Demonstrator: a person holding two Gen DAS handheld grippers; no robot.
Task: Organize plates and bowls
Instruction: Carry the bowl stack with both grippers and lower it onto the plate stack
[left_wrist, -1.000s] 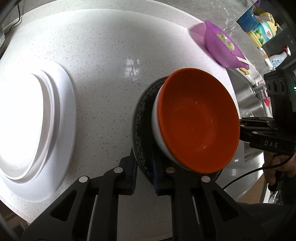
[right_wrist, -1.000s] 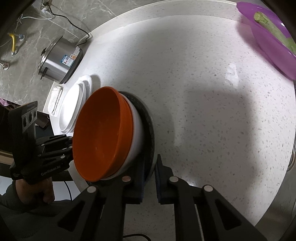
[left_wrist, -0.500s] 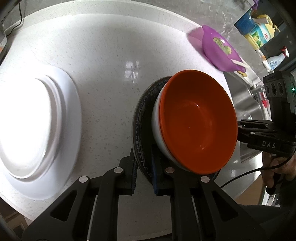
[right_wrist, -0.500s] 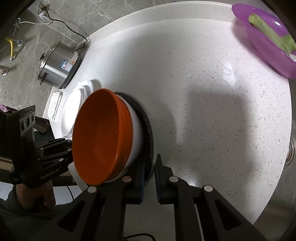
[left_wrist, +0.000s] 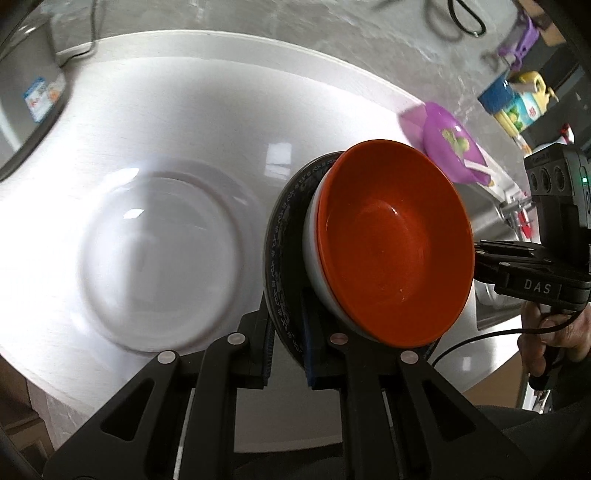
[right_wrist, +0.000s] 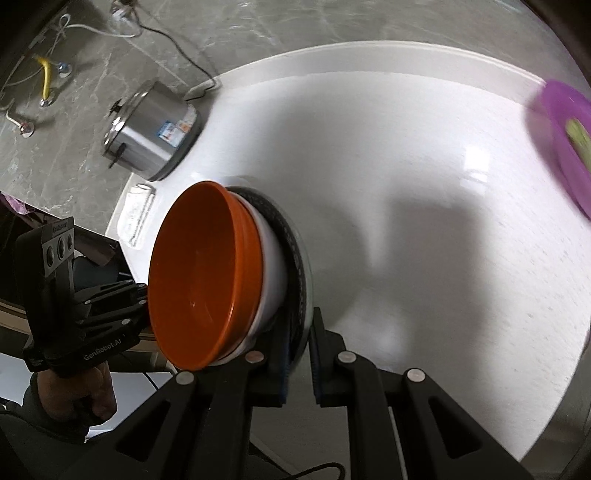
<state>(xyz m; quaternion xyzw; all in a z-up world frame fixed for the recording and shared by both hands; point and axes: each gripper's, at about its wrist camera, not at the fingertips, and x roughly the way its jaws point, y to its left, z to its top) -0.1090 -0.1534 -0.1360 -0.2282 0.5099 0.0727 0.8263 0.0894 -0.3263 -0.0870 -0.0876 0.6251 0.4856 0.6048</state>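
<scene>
Gripping the near rim of a dark plate (left_wrist: 275, 236) from either side, the left gripper (left_wrist: 287, 350) has its blue-padded jaws closed to the plate's thickness in the left wrist view. On the plate sits a white bowl (left_wrist: 314, 266) with an orange bowl (left_wrist: 395, 243) nested inside it, the whole stack held above the white counter (left_wrist: 192, 99). Left of the stack, a pile of white plates (left_wrist: 159, 254) lies on the counter, smeared by motion blur. Far right, the right gripper (left_wrist: 480, 258) reaches in toward the stack's opposite edge, its tips hidden behind the orange bowl. Beyond it a purple bowl (left_wrist: 452, 153) with something green inside rests near the counter edge, and a steel pot (left_wrist: 26, 103) shows at the far left. From the right wrist view, the right gripper (right_wrist: 298, 354) likewise pinches the dark plate (right_wrist: 299, 266) at its near rim, jaws drawn in tight on it. The white bowl (right_wrist: 271, 258) and orange bowl (right_wrist: 199, 280) appear tipped toward the left of the picture. The left gripper (right_wrist: 142, 295) comes in behind the orange bowl, tips out of sight. The steel pot (right_wrist: 147, 129) stands on the counter (right_wrist: 406, 155) at upper left, with what may be a folded cloth (right_wrist: 135, 218) beside it. The purple bowl (right_wrist: 565, 140) blurs at the right edge.
</scene>
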